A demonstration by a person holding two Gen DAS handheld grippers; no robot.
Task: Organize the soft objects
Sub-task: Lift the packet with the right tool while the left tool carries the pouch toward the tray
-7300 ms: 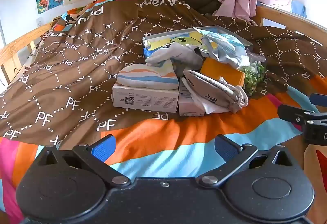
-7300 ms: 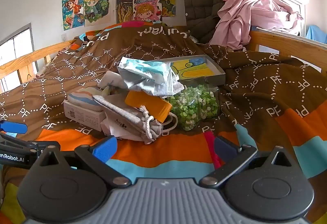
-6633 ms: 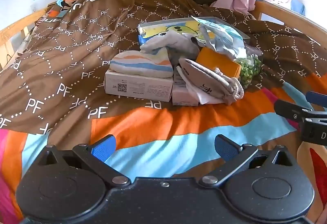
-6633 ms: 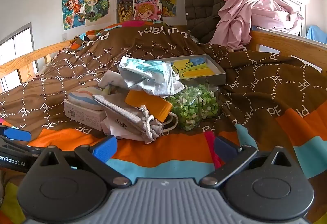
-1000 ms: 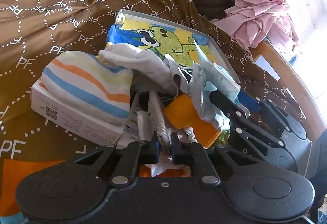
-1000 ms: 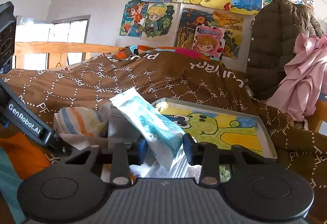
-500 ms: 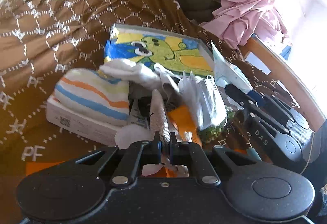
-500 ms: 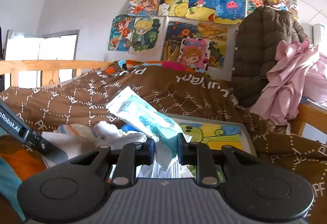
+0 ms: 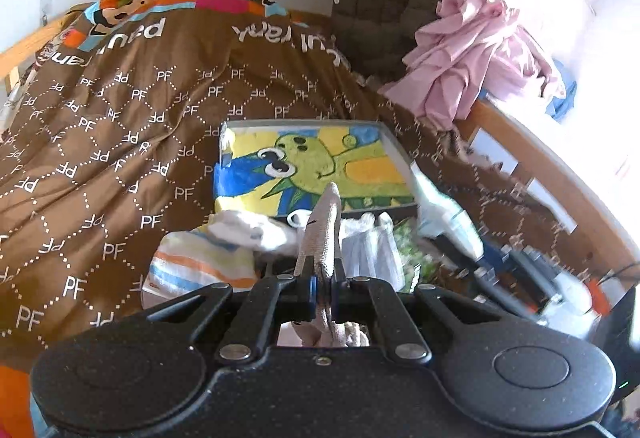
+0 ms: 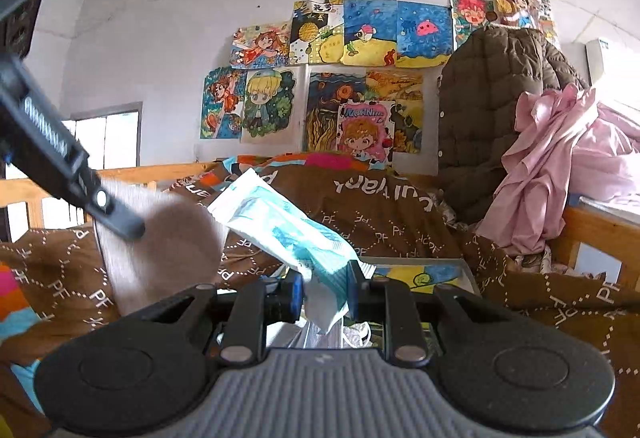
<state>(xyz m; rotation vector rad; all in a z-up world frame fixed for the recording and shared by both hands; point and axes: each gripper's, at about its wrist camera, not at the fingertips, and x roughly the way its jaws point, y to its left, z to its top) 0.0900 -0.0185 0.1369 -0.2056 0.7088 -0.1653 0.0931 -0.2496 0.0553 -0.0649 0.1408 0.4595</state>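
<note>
My left gripper (image 9: pixel 324 288) is shut on a grey drawstring pouch (image 9: pixel 327 226), which stands upright between the fingers above the pile. My right gripper (image 10: pixel 322 290) is shut on a teal and white mask packet (image 10: pixel 280 226) that sticks up to the left. The left wrist view shows that packet (image 9: pixel 444 218) and the blurred right gripper (image 9: pixel 516 266) at the right. In the right wrist view the pouch (image 10: pixel 160 242) hangs from the left gripper's finger (image 10: pixel 76 166). Below lie a striped cloth (image 9: pixel 196 262), a white cloth (image 9: pixel 248 230) and a white bag (image 9: pixel 372 250).
A shallow tray with a frog drawing (image 9: pixel 320 162) lies behind the pile on the brown blanket (image 9: pixel 120 142). A brown quilted jacket (image 10: pixel 488 110) and pink clothes (image 9: pixel 472 54) hang over the wooden bed rail (image 9: pixel 532 158) at the right. Drawings cover the wall (image 10: pixel 352 50).
Both grippers went from open in front of the pile to shut on their items. Over the last second they have risen, lifting the pouch and the mask packet off the pile.
</note>
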